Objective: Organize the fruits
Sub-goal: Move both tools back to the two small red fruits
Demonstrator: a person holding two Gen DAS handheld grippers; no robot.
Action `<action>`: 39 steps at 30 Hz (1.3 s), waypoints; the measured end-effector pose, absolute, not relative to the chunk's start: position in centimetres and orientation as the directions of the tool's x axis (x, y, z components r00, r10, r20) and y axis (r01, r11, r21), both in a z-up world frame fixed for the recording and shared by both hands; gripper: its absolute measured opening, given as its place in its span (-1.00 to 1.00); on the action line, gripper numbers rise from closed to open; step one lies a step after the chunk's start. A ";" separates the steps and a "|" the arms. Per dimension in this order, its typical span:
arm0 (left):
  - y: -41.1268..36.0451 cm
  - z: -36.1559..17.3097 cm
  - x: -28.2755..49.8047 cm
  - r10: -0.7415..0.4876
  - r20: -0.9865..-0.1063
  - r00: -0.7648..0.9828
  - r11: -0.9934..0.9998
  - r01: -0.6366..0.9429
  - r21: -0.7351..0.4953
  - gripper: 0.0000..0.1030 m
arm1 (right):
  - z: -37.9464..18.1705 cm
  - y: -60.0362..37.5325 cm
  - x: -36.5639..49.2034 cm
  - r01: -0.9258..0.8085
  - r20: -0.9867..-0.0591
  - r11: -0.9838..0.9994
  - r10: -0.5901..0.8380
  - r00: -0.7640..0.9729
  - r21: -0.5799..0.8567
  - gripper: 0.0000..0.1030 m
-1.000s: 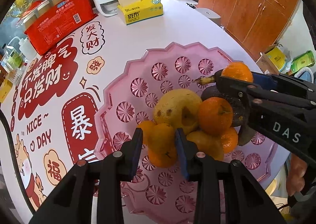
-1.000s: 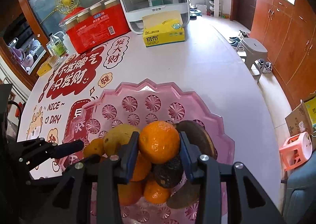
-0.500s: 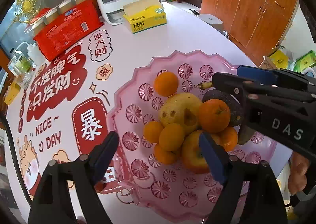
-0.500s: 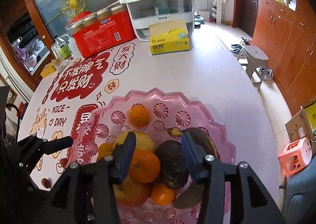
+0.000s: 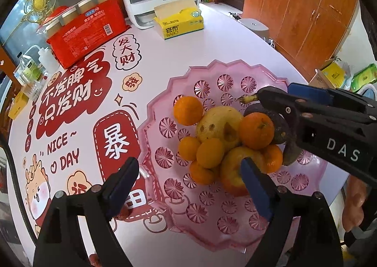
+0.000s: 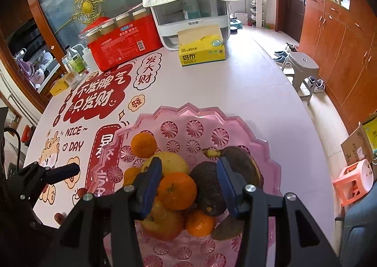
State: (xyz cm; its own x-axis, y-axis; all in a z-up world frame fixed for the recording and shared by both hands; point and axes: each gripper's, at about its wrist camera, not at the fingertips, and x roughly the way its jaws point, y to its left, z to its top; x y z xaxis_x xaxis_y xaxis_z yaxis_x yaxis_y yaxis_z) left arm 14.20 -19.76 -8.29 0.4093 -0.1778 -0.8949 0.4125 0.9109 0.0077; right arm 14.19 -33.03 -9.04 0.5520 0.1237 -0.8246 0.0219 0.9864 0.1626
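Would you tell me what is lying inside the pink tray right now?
The pink tray holds a pile: a yellow pear, several oranges, an apple, a dark avocado and a browned banana. Anything beneath the pile is covered.

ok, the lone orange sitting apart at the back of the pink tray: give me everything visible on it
The orange is small, round, evenly bright with a matte, slightly dimpled peel; no stem or leaf shows. It sits low on the floor of the pink tray, on the far left edge of the pile, apparently touching the big yellow fruit beside it. Neither gripper touches it. From the right wrist view it looks intact.
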 end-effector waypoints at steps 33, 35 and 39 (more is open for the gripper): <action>1.2 -11.0 7.7 -0.065 -0.918 0.390 0.987 0.163 0.000 0.69 | -9.0 -21.2 8.1 -0.033 -0.799 0.992 0.118 0.590 0.122 -0.04; 2.4 -12.4 7.2 -0.075 -0.929 0.363 0.987 0.158 -0.018 0.69 | -9.5 -19.9 7.8 -0.044 -0.804 0.992 0.119 0.582 0.116 -0.04; 4.3 -14.5 6.4 -0.076 -0.938 0.337 0.990 0.140 -0.030 0.69 | -10.8 -17.7 7.5 -0.058 -0.820 0.991 0.131 0.557 0.119 -0.04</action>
